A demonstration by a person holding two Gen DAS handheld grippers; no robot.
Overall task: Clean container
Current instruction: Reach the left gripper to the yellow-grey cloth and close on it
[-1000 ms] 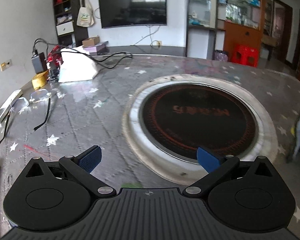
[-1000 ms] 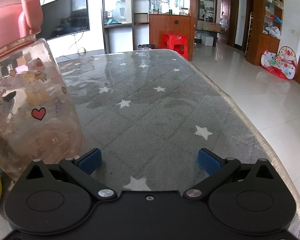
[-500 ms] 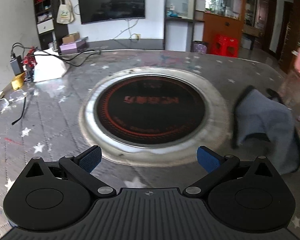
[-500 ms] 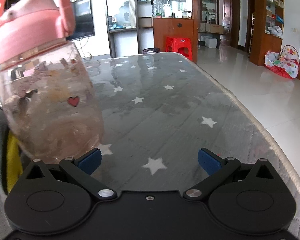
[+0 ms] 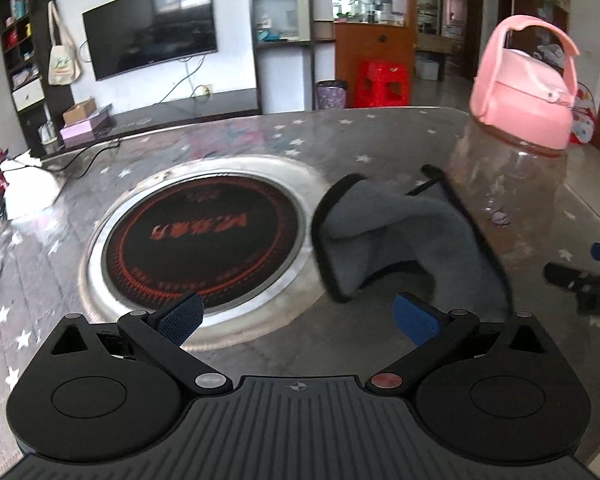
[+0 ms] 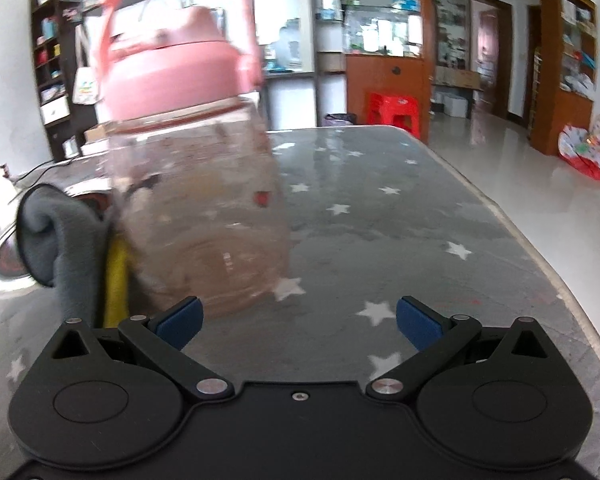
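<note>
A clear bottle (image 5: 512, 184) (image 6: 204, 208) with a pink lid and carry handle stands upright on the star-patterned table. A crumpled grey cloth (image 5: 396, 236) (image 6: 56, 236) with a black edge lies just left of it, touching its side. My left gripper (image 5: 298, 318) is open and empty, with the cloth just ahead of its right finger. My right gripper (image 6: 298, 318) is open too, the bottle just ahead of its left finger. The right gripper's tip also shows at the far right of the left wrist view (image 5: 592, 280).
A round black induction hob (image 5: 204, 236) in a steel ring is sunk in the table's middle. A white box (image 5: 28, 192) with cables sits far left. The table edge (image 6: 540, 248) runs along the right, with tiled floor beyond. A yellow strip (image 6: 116, 280) shows beside the cloth.
Both views have swung: the left one to the right, bringing the cloth and bottle into view; the right one to the left, so the bottle now sits nearer its centre. Both grippers stay open.
</note>
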